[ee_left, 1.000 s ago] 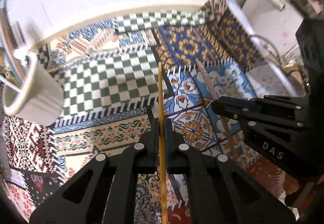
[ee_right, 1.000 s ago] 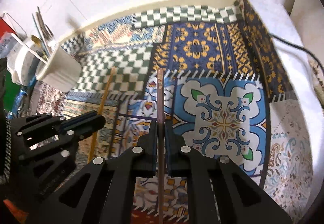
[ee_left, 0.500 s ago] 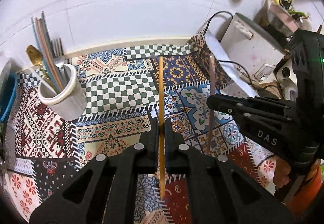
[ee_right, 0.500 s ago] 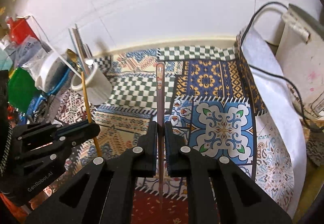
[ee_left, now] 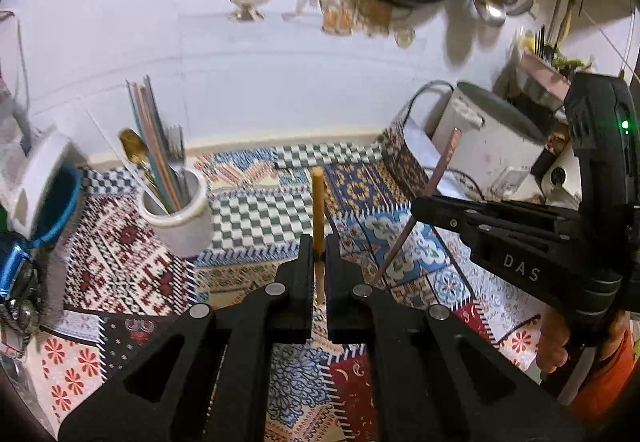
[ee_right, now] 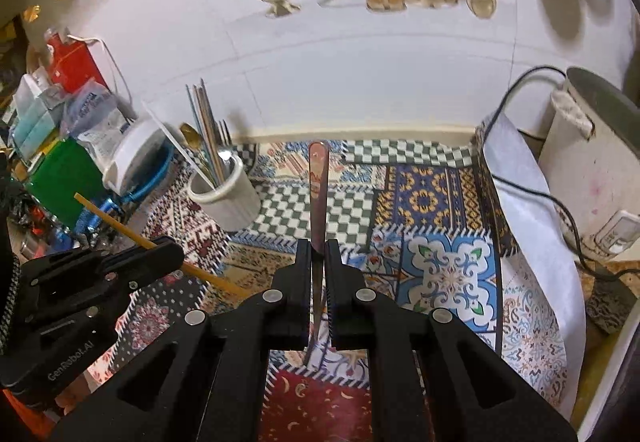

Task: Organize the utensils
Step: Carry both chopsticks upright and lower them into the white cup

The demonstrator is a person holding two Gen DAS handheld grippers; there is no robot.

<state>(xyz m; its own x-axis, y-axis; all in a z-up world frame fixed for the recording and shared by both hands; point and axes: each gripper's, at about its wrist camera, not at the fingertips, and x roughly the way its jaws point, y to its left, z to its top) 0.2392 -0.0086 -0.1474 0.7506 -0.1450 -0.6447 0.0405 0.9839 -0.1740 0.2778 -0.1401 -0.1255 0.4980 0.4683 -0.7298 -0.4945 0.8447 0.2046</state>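
Observation:
My left gripper [ee_left: 319,254] is shut on a yellow chopstick [ee_left: 318,202] that points up and forward, held above the patterned cloth [ee_left: 260,218]. My right gripper [ee_right: 319,254] is shut on a brown patterned chopstick [ee_right: 318,178], also lifted. Each gripper shows in the other's view: the right one [ee_left: 416,204] with its brown chopstick [ee_left: 438,178], the left one [ee_right: 178,246] with its yellow chopstick [ee_right: 116,220]. A white utensil cup [ee_left: 178,218] with several chopsticks, a fork and a gold spoon stands at the left, also in the right wrist view [ee_right: 226,194].
A white appliance [ee_right: 592,170] with a black cable stands at the right on a white sheet. Bags, a blue-rimmed bowl [ee_left: 52,198] and clutter crowd the left edge. Pans, ladles and cutlery hang on the white wall above.
Both grippers have risen and tilted up away from the cloth, each keeping its chopstick. The cup and wall have come into fuller view.

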